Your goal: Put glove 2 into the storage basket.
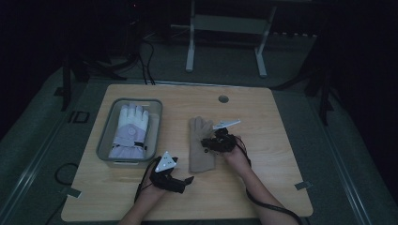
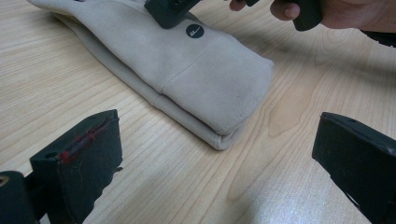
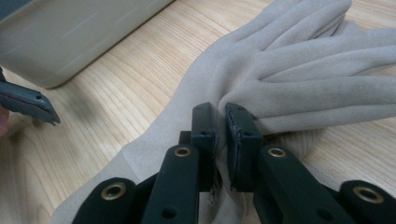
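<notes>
Your right fingers stand almost together on the beige glove, a thin slit between them that sits over the fabric near the base of the thumb; whether a fold is already pinched there you cannot tell from the right gripper view. Your left fingers are spread wide with nothing between them, hovering low over bare wood just short of the glove's cuff.

The beige glove lies flat near the middle of the table, fingers pointing away from you, cuff toward you. It is well apart from the grey bin on its left, where a white and lilac glove already lies.

By the look of it, you are at the pick-up of the second glove, likely bound for the bin beside its neighbour. The next move calls for a sure bite on the soft cloth: check that fabric is truly caught before you lift, since a thin fold may slip out. The left gripper could take the cuff to keep the glove from drooping.

The left gripper view shows the cuff end and a round dark logo on the glove, with your right hand beyond. The right gripper view shows the bin's pale wall close behind the glove.
</notes>
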`<state>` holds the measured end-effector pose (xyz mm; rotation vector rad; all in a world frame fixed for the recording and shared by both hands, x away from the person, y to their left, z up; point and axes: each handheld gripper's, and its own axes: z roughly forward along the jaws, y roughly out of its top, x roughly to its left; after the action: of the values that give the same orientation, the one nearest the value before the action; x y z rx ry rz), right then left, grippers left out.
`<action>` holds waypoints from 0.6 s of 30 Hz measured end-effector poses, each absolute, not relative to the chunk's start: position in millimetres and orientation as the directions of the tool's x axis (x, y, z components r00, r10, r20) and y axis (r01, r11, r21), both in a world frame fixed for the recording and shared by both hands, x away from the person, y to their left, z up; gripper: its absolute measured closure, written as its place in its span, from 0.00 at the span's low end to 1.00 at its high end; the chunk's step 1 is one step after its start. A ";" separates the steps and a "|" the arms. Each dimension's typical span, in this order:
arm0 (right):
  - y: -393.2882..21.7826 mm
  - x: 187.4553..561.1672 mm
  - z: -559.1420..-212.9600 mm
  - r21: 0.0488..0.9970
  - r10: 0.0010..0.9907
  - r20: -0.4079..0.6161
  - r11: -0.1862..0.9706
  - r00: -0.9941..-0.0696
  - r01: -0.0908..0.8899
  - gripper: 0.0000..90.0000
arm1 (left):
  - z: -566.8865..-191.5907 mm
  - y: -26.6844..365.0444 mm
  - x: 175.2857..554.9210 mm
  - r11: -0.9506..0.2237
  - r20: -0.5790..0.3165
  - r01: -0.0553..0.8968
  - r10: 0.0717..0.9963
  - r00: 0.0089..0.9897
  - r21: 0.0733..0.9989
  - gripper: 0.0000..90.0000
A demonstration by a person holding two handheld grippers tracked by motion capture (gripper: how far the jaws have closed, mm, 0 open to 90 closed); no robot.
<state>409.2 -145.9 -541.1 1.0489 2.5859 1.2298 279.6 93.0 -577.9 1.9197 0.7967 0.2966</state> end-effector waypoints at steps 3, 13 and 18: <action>-146.6 410.0 -541.7 0.709 0.618 0.191 0.450 -0.762 0.543 0.87 | -577.9 93.1 279.6 -0.286 -0.133 0.399 0.644 0.754 0.871 0.02; -160.7 407.9 -528.8 0.721 0.625 0.143 0.465 -0.767 0.514 0.49 | -576.8 89.3 276.5 -0.298 -0.092 0.356 0.639 0.764 0.886 0.02; -168.8 408.7 -526.1 0.723 0.617 0.178 0.446 -0.767 0.527 0.25 | -575.7 88.5 276.5 -0.286 -0.096 0.352 0.638 0.764 0.891 0.02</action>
<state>408.7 -168.8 -526.1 1.0228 2.5755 1.2263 276.5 88.5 -575.7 1.9021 0.7556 0.3396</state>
